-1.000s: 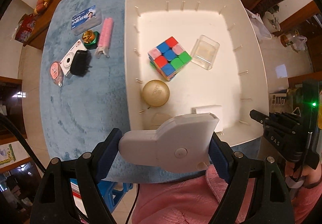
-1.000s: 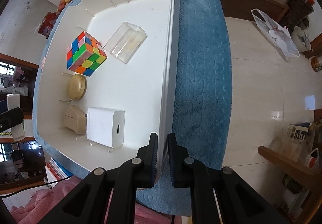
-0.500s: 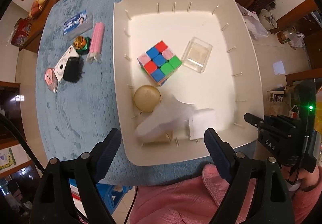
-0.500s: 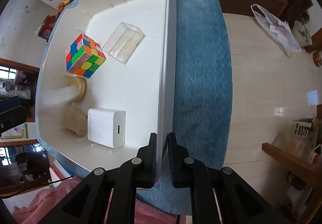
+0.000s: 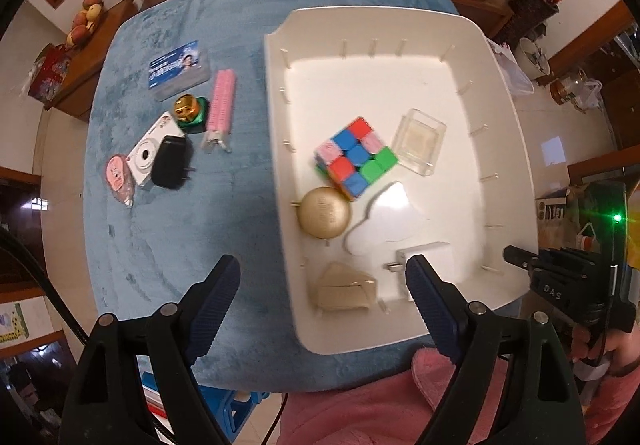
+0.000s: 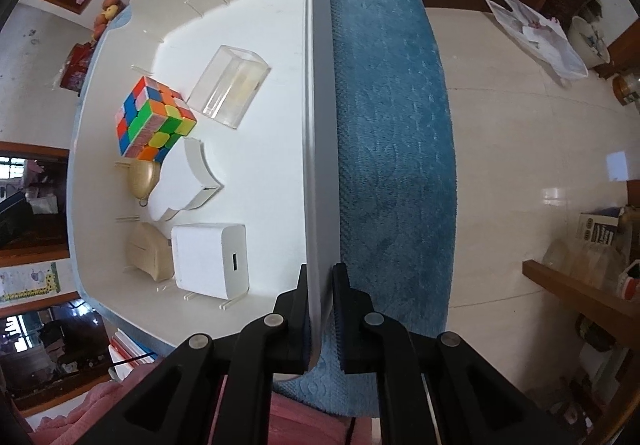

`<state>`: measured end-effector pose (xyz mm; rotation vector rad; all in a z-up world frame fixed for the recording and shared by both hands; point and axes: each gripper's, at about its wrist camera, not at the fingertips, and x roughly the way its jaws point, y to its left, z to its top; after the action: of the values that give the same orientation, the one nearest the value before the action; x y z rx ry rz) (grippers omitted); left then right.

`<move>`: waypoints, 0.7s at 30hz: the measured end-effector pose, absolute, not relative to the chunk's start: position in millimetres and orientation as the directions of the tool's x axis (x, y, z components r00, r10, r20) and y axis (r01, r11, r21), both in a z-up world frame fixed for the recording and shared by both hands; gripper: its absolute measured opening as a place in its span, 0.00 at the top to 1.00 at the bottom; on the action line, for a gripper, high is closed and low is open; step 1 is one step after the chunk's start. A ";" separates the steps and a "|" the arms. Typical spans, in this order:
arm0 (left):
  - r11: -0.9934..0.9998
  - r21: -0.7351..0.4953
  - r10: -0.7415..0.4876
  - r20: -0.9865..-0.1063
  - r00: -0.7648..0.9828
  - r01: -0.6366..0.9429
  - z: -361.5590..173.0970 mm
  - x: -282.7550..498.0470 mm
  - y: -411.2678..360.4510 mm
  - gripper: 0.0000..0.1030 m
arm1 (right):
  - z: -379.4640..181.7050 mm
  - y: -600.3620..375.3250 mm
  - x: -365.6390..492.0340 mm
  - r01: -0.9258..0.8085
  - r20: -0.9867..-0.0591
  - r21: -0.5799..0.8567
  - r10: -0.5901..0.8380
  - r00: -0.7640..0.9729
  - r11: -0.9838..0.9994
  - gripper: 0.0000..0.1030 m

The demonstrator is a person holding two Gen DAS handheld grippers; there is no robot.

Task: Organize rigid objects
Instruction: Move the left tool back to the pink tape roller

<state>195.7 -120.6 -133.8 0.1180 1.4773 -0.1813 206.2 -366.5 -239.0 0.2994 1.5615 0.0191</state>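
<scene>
1. My left gripper (image 5: 322,271) points straight down over the near edge of the white tray (image 5: 516,149), its fingers (image 5: 216,299) spread wide with nothing between them.
2. My right gripper (image 6: 321,309) is pinched on the tray's right wall, one finger inside and one outside against the blue cloth (image 6: 392,125).
3. The white flat gadget (image 5: 386,223) lies in the tray, between the gold round case (image 5: 325,212) and the white charger block (image 5: 430,257); from the right wrist camera it leans with one edge raised.
4. The puzzle cube (image 5: 355,157) sits in the middle of the tray, just beyond the gold round case and the white flat gadget.
5. A clear plastic box (image 5: 419,141) sits just beside the cube on its right.
6. A beige wedge-shaped piece (image 5: 343,289) rests in the tray's near left corner, beside the charger block.
7. Outside the tray, on the blue cloth to the left, lie a card box (image 5: 178,69), a pink comb-like piece (image 5: 221,107), a gold and green cap (image 5: 190,109), a white toy camera (image 5: 147,156), a black plug adapter (image 5: 170,161) and a pink correction tape (image 5: 119,179).
8. A pink sleeve (image 5: 360,401) shows at the bottom edge of the left wrist camera.
</scene>
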 end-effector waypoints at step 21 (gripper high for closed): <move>0.999 -0.029 -0.031 -0.998 0.052 0.036 -167.1 220.9 37.8 0.16 | -241.0 -372.4 210.9 0.484 -0.991 0.095 0.128 -0.035 0.870 0.92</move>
<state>220.9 37.8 -167.1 0.0045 1.5182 -0.0511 210.9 -372.4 -241.0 0.4895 1.5991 -0.3049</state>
